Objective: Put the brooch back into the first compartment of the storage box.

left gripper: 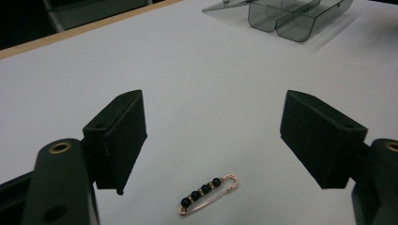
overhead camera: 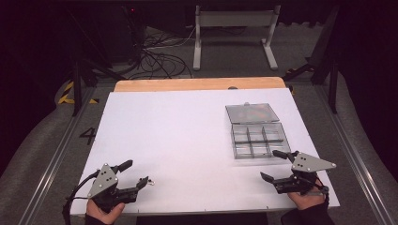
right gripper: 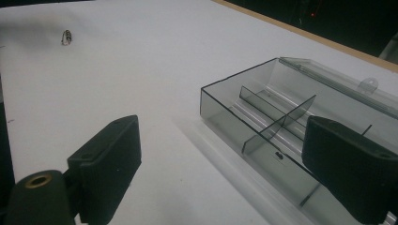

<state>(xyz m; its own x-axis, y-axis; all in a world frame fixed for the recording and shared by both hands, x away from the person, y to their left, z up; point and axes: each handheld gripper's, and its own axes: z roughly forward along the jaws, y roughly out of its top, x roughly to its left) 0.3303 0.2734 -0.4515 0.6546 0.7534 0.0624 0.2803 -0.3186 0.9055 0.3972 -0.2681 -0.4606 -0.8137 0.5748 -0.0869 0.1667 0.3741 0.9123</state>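
I'm lining up on the beaded safety pin (left gripper: 208, 194) near the table's (overhead camera: 187, 136) near-left edge; my left gripper (left gripper: 213, 138) gapes wide, empty. Next I lower and pinch it for the compartment box (overhead camera: 257, 139).

"What do your tools look like from above?"

"Your left gripper (overhead camera: 136, 174) is matte black, topped by a grey three-cornered plate dotted with small dark screws. A black cable trails off it toward the table edge. Your right gripper (overhead camera: 278, 165) matches it: same black body, same grey plate with its screw dots."

"And close up?"

"Each jaw ends in a blocky, wedge-shaped black pad with flat faces. Behind the pads your jaw arms are rounded, each carrying a brass-coloured ring set in a hole."

"What are you wearing?"

"A dark sleeve covers your right wrist (overhead camera: 305, 216) at the picture's bottom edge."
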